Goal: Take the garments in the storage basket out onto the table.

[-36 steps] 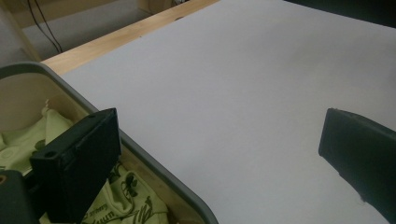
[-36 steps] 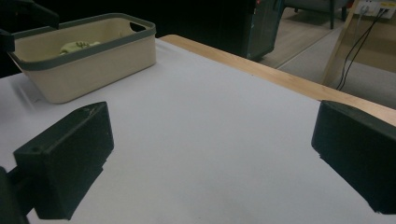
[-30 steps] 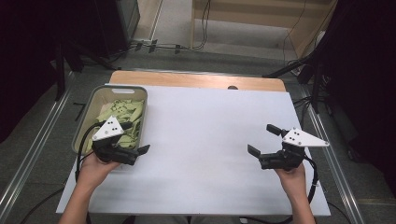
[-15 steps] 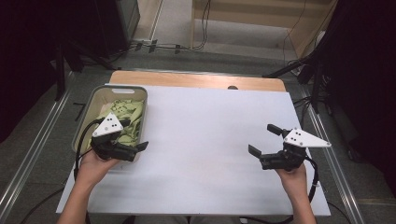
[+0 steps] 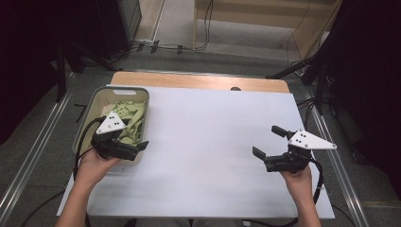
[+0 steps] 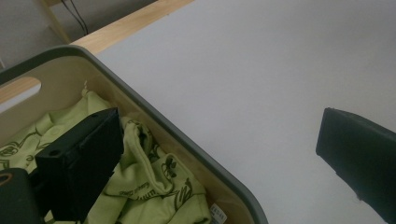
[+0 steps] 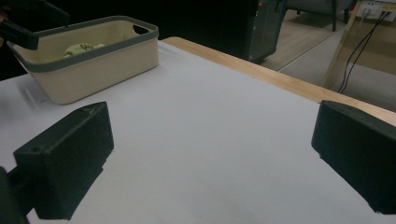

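A beige bin with a grey rim [image 5: 124, 88] stands at the table's left and holds crumpled light-green cloth [image 5: 130, 118] with dark print. My left gripper [image 5: 135, 135] hovers open over the bin's near right corner. In the left gripper view one jaw is above the cloth [image 6: 149, 186] and the other above the white table, so my left gripper [image 6: 215, 135] straddles the bin's rim [image 6: 154, 121]. My right gripper [image 5: 268, 141] is open over bare table at the right, holding nothing. The right gripper view looks past my right gripper [image 7: 212, 126] to the bin [image 7: 93, 70] and the cloth [image 7: 81, 47].
A white sheet [image 5: 213, 142] covers the table, with a wooden strip [image 5: 198, 81] along the far edge. Metal rails [image 5: 28, 156] run along both sides. Cables and dark equipment [image 5: 156, 45] lie on the floor beyond.
The left gripper has edged slightly farther over the bin's near corner. The right gripper has barely moved and stays open.
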`<act>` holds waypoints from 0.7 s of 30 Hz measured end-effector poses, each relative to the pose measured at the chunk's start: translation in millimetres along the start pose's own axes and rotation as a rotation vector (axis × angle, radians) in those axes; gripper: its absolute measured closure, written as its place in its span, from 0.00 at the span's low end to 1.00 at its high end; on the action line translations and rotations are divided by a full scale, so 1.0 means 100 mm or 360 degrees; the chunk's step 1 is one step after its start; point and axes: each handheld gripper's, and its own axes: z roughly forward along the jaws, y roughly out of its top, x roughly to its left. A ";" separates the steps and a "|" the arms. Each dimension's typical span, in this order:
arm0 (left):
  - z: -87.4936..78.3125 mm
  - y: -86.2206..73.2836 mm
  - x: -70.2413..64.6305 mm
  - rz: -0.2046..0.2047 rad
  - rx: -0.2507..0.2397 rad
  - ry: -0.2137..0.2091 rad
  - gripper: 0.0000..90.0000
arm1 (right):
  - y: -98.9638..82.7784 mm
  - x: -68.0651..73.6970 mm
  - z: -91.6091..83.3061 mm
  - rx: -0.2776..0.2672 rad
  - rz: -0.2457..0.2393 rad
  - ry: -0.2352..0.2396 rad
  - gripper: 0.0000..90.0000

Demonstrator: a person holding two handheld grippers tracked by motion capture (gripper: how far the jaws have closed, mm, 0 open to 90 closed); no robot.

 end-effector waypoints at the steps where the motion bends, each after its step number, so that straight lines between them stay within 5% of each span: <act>1: 0.00 0.00 0.00 0.0000 0.0000 0.0000 0.02 | 0.00 0.00 0.00 -0.0002 -0.0003 0.0006 0.00; 21: 0.05 0.11 0.18 0.0029 0.0177 0.0082 0.02 | -0.01 0.03 0.04 0.0035 -0.0031 0.0036 0.00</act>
